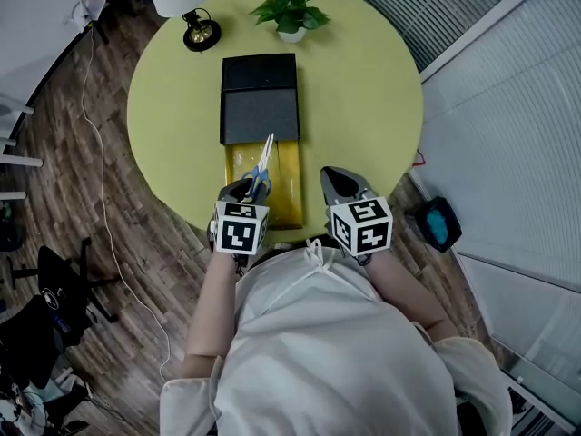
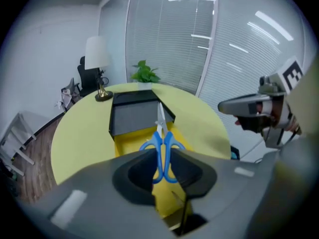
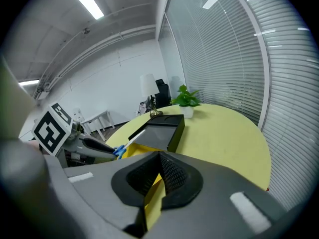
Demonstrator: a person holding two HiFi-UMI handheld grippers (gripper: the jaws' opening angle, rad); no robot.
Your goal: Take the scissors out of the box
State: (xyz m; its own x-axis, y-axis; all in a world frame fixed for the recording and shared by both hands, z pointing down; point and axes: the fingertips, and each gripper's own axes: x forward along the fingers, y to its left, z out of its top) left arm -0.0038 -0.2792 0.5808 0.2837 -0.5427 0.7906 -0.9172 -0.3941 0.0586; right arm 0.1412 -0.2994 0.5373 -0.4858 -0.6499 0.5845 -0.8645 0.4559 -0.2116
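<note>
My left gripper (image 1: 255, 187) is shut on the blue handles of the scissors (image 1: 264, 162), which hang lifted over the yellow tray (image 1: 289, 189) with the blades pointing toward the black box (image 1: 260, 98). In the left gripper view the scissors (image 2: 162, 146) stand upright between the jaws of that gripper (image 2: 162, 167), with the box (image 2: 137, 114) beyond. My right gripper (image 1: 339, 182) hovers just right of the tray with its jaws together and nothing in them. In the right gripper view its pads meet at the tips (image 3: 160, 169), and the scissors (image 3: 125, 144) show at left.
The box lies in the middle of a round yellow-green table (image 1: 363, 89). A potted plant (image 1: 290, 9) and a lamp base (image 1: 201, 32) stand at its far edge. A blue object (image 1: 438, 223) lies on the floor at right. Window blinds close off the right side.
</note>
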